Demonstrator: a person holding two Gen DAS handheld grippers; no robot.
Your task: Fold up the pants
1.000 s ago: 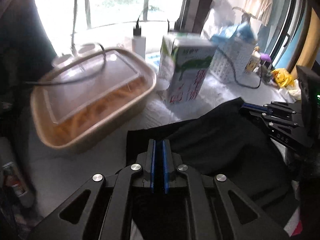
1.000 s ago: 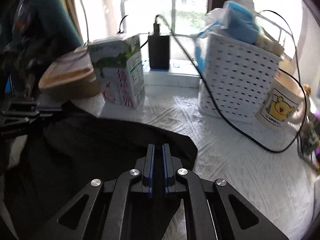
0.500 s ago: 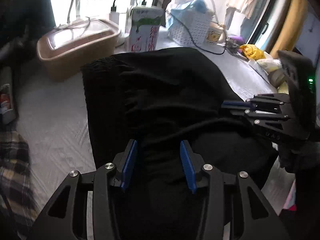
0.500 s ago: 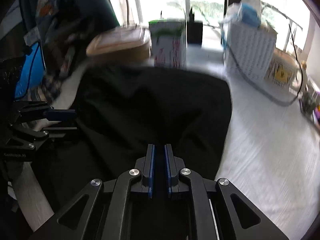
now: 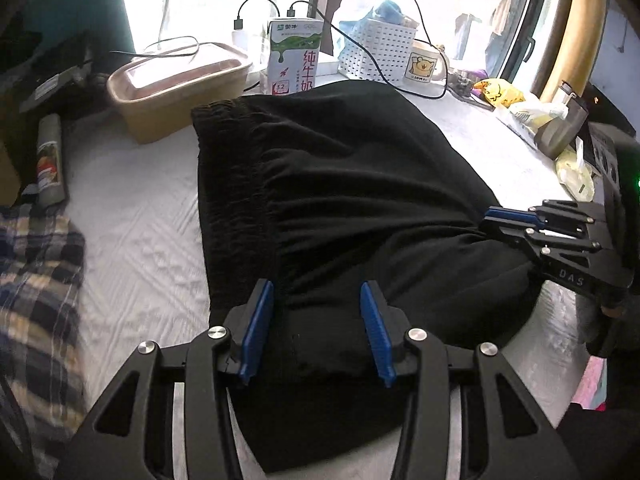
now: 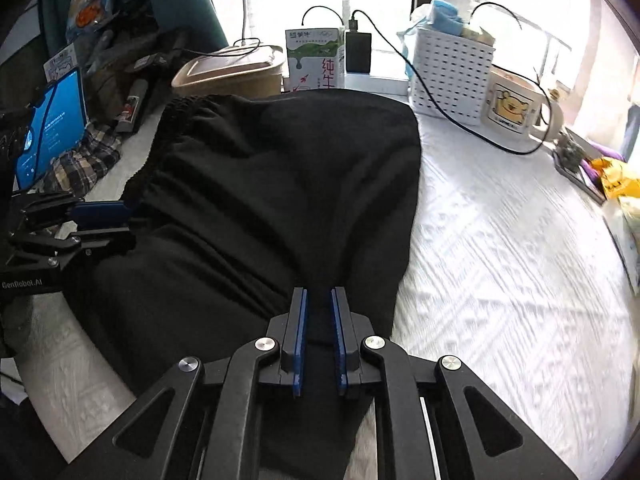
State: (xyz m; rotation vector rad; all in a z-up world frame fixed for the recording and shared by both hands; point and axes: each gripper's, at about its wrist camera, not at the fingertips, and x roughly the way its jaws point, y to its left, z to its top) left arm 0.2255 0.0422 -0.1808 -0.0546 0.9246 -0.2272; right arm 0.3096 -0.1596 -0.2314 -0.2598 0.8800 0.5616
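Black pants (image 5: 360, 184) lie folded on the white cover, their gathered waistband (image 5: 228, 152) on the left. My left gripper (image 5: 316, 292) stands open over the near edge, cloth lying loose between its blue pads (image 5: 258, 320). It shows from the side in the right wrist view as the left gripper (image 6: 120, 220). My right gripper (image 6: 320, 294) is at the pants' (image 6: 280, 168) near right part. Its jaws are opening, with bunched cloth still in the narrow gap between them. The right gripper (image 5: 492, 216) is also in the left wrist view, at the pants' right edge.
Along the window stand a brown lidded container (image 5: 176, 92), a milk carton (image 5: 294, 56), a white basket (image 5: 376, 52) and a bear mug (image 5: 424, 66), with a black cable (image 6: 460, 120) trailing. A plaid cloth (image 5: 36, 280) lies left. A lit tablet (image 6: 52, 128) leans far left.
Both grippers drew back from the carton toward the near side. The left gripper let go of the pants and opened wide. The right gripper's pads have begun to part.
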